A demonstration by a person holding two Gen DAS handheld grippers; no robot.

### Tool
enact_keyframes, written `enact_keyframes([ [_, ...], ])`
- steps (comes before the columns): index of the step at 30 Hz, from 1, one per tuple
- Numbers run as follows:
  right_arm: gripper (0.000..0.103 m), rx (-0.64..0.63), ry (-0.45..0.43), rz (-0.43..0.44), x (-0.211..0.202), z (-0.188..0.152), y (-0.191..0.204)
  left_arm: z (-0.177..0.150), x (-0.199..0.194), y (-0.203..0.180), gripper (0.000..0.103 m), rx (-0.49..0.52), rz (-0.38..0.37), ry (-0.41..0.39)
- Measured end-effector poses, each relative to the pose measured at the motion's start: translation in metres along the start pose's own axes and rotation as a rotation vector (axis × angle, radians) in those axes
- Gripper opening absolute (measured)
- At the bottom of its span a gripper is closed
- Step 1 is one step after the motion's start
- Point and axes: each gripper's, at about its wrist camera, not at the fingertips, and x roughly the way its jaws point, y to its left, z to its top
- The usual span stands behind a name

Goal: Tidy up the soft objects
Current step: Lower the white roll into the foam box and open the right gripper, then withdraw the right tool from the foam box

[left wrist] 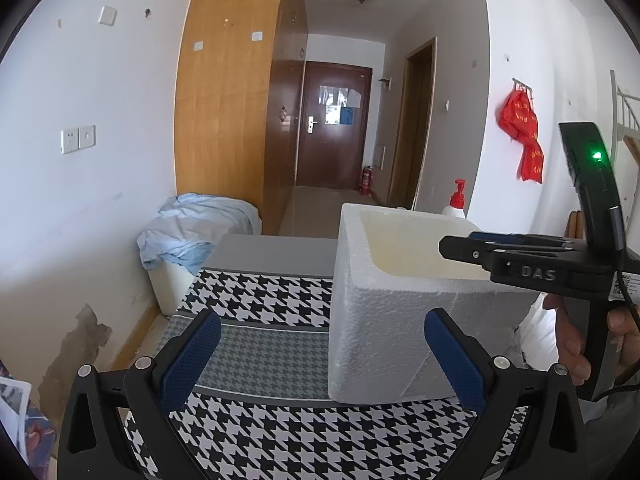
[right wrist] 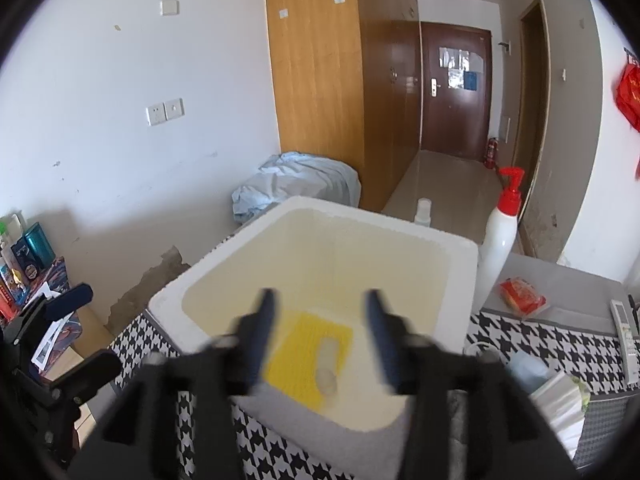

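A white foam box [left wrist: 404,304] stands on the houndstooth table [left wrist: 280,440]. In the right wrist view the box [right wrist: 224,272] is open on top and holds a yellow sponge [right wrist: 296,356] with a small pale object [right wrist: 327,372] on it. My right gripper [right wrist: 320,336] is open and empty above the box, blurred; it also shows in the left wrist view [left wrist: 480,250] over the box rim. My left gripper [left wrist: 320,360] is open and empty, low at the box's left front; it shows at the left edge of the right wrist view [right wrist: 80,328].
A white pump bottle with red top [right wrist: 500,240] and a small spray bottle [right wrist: 423,212] stand behind the box. A red packet [right wrist: 522,296], a remote [right wrist: 624,328] and tissues [right wrist: 560,400] lie right. A bin of blue cloth [left wrist: 196,228] stands by the wardrobe.
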Motion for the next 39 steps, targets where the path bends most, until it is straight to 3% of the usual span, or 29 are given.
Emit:
enact_keyframes([
  [4, 0.076, 0.015, -0.017, 0.024, -0.007, 0.001, -0.001, 0.001, -0.001, -0.001, 0.102, 0.007, 0.001, -0.003],
  [9, 0.097, 0.005, -0.018, 0.007, -0.012, -0.003, 0.002, 0.002, -0.001, 0.002, 0.102, 0.004, 0.023, -0.005],
  [18, 0.097, -0.02, -0.069, 0.006, -0.036, -0.011, 0.008, 0.005, -0.008, -0.003, 0.102, 0.004, 0.035, -0.017],
  [39, 0.097, 0.005, -0.146, -0.071, -0.094, -0.038, -0.008, 0.007, -0.034, -0.035, 0.102, 0.05, -0.042, -0.059],
])
